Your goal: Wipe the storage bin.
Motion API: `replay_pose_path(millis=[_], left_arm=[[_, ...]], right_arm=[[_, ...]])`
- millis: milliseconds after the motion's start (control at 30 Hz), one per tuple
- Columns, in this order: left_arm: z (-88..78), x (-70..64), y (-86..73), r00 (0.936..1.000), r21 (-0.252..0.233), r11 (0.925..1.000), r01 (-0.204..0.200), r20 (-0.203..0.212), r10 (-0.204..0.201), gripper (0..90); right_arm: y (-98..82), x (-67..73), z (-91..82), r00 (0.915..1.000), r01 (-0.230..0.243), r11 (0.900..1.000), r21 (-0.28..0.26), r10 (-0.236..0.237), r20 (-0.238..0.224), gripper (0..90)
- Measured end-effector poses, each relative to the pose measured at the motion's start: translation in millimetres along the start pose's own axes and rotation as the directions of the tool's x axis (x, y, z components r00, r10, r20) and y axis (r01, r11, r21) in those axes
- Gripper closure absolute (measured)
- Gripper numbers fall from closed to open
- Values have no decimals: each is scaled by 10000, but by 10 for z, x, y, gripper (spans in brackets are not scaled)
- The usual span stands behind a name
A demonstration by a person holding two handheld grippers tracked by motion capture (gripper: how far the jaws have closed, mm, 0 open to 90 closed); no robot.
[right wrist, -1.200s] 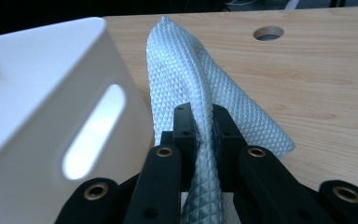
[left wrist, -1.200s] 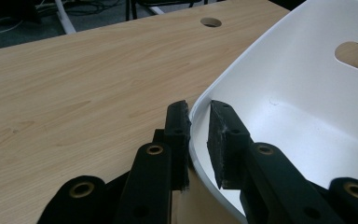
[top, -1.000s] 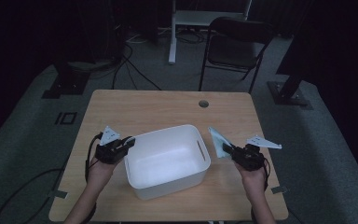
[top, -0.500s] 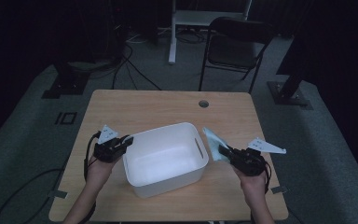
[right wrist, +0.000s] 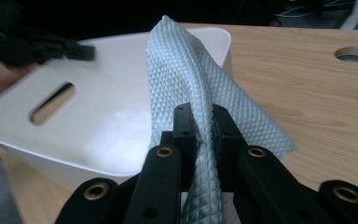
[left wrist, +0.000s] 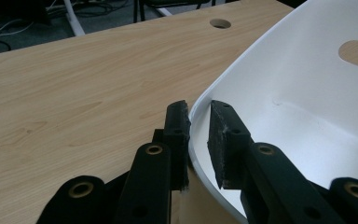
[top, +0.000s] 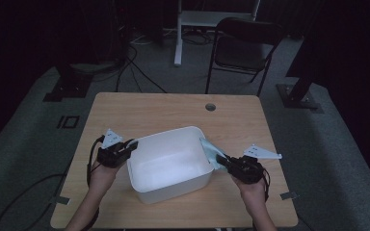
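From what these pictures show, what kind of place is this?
Probably a lab or studio set up for recording, not a home: a single wooden table in a dark room, loose cables on grey carpet, stand bases on the floor, and a black folding chair behind.

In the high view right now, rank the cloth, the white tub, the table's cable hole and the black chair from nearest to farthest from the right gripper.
1. Cloth: pinched in the right gripper.
2. White tub: just to its left, mid-table.
3. Cable hole: near the table's far edge.
4. Black chair: on the floor beyond the table.
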State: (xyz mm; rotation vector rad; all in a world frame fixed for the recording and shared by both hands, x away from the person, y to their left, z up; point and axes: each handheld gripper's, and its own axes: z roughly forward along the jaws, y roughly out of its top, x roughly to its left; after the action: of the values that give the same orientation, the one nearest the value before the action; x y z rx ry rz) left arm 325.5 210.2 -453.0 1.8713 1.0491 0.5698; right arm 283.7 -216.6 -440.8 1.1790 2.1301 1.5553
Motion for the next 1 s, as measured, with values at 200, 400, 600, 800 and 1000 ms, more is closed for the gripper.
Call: replay_pose_path(millis=[200, 400, 600, 800, 1000], left_arm=[[2, 1, -1, 10000, -26, 10000, 48, 19, -48, 780], [3, 2, -3, 10000, -52, 9999, 87, 36, -86, 780], [3, -1, -3, 10000, -46, 9999, 97, 12, -97, 780], [2, -6, -2, 10000, -22, 10000, 74, -41, -74, 780], [2, -4, -2, 10000, -26, 10000, 79, -23, -79, 780]], right_arm=[[-11, -3, 27, 9999, -61, 10000, 52, 61, 87, 832], [-19, -10, 51, 9999, -54, 10000, 79, 53, 137, 833], [-34, -26, 76, 9997, -179, 9998, 37, 178, 155, 835], [-46, -27, 87, 9996, -189, 9998, 19, 188, 196, 837], [-70, -59, 112, 9995, -276, 9996, 115, 274, 137, 838]])
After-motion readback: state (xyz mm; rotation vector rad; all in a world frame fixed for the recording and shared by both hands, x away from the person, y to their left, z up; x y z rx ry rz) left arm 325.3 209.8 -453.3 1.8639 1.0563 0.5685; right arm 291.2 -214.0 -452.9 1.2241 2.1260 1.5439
